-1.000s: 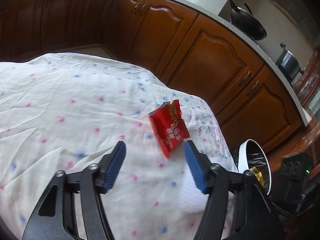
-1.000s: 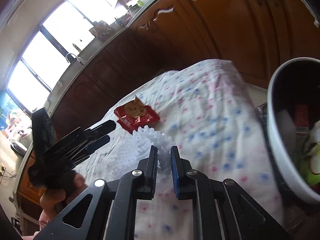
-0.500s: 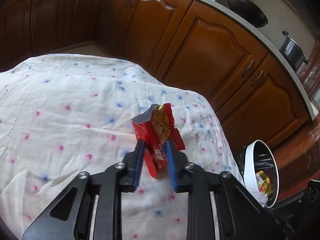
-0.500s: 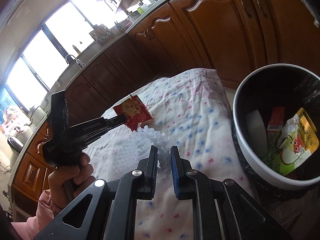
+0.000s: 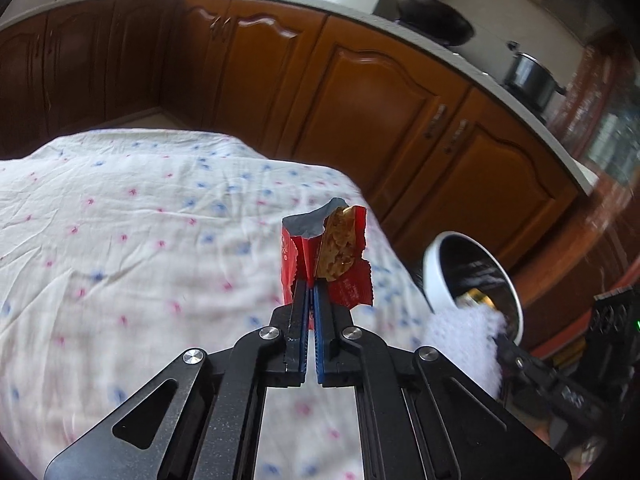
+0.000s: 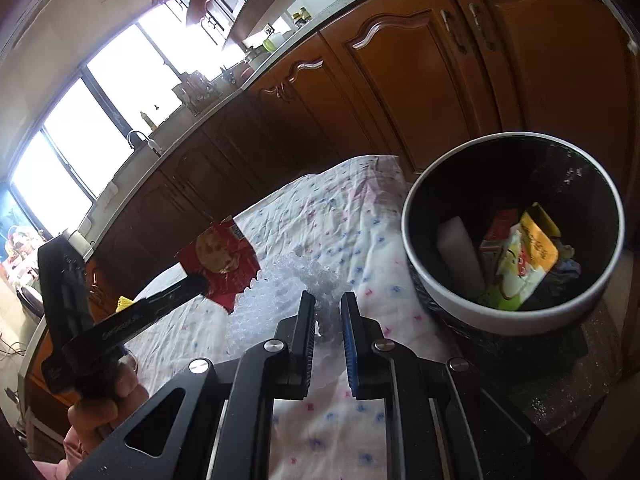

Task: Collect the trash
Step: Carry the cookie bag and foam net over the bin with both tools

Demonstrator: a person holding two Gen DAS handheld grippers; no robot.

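Left tongs [image 5: 311, 292]: clenched on the red wrapper [image 5: 326, 256], blue pads nearly flush with only the thin foil between them. Wrapper is crinkled glossy red film, top torn open showing the silver-grey inner lining, zigzag-cut edge at the bottom, cookie print on the face. It stands upright in the pinch, lifted clear of the tablecloth [image 5: 132, 232].

Right wrist view shows the same wrapper [image 6: 220, 262] from the side, round cookie graphic facing the camera, hanging off the tip of the left tongs [image 6: 198, 282].

Right tongs [image 6: 328, 306]: closed down on the bubble wrap [image 6: 292, 284] with a narrow gap left between the pads. Clear, bumpy, crumpled plastic sheet, bunched up between the pads, the rest trailing over the cloth.

Tablecloth: white, wrinkled cotton-looking fabric with small pink and blue flecks, draped over the counter.

Trash bin [image 6: 416, 216]: round, smooth white rim, black liner inside, sitting just past the cloth's edge to the right. Already holds a white cylindrical piece, a red carton and a yellow-green packet.

Behind: glossy brown wood cabinets [image 5: 360, 92] with arched raised panels and metal handles.
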